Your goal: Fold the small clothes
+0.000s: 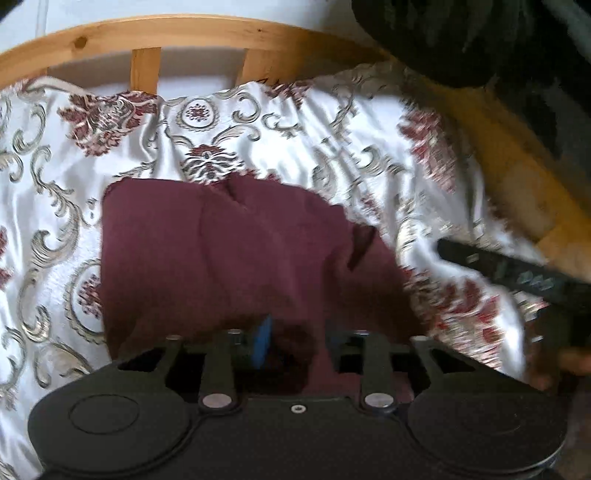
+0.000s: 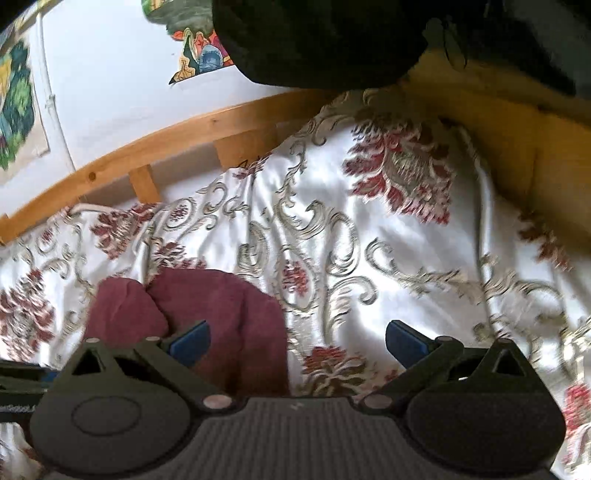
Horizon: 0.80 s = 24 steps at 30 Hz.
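A maroon garment [image 1: 221, 258] lies folded and a little rumpled on the patterned bedspread [image 1: 295, 129]. My left gripper [image 1: 301, 343] sits at its near edge, jaws apart. One blue pad [image 1: 264, 339] shows, the other is covered by maroon cloth, and loose cloth lies between the fingers. In the right wrist view the garment [image 2: 236, 317] is at lower left. My right gripper [image 2: 299, 343] is open wide above the bedspread [image 2: 369, 240]. Its left finger hangs over the garment's edge, and it holds nothing. One of its black fingers [image 1: 498, 266] shows at the right of the left wrist view.
A wooden bed rail [image 1: 184, 33] with slats runs along the far side, with a white wall behind it. A large dark bundle [image 2: 314, 37] lies at the top right. Colourful pictures [image 2: 18, 110] hang on the wall. Part of a hand [image 1: 569, 362] shows at the right edge.
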{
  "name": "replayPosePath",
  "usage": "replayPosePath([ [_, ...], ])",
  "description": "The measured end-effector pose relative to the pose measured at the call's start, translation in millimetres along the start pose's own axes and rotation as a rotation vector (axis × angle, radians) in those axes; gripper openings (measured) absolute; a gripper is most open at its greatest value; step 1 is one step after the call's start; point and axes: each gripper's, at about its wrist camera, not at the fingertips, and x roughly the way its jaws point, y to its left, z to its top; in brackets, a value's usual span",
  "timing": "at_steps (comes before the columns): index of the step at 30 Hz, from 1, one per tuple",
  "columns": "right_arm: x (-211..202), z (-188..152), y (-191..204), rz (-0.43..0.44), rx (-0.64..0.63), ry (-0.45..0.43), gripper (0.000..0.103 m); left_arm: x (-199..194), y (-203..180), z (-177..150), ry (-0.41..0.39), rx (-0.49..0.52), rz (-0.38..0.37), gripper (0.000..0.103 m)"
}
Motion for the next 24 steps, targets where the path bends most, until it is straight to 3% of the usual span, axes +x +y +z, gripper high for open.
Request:
replayPosePath([
  [7,9,-4,21,-0.015,-0.062,0.023,0.103,-57,-5,4,-0.146,0.045,-0.109,0.091],
  [9,10,-5,27,0.005,-0.071,0.027,0.103,-73,0,3,-0.183,0.047,-0.112,0.098],
  [13,18,-11,38,0.069,-0.081,0.056,0.103,-98,22,-7,-0.207,0.037,-0.093,0.102],
  [17,29,-19,48,0.15,-0.041,0.106,0.103,-108,46,-27,-0.228,0.043,-0.121,0.102],
  [20,31,-24,56,0.212,-0.031,0.097,0.103,-108,58,-49,-0.244,0.05,-0.11,0.102],
  [24,31,-29,60,0.389,0.054,0.073,0.103,-97,58,-72,-0.245,0.086,-0.054,0.102],
])
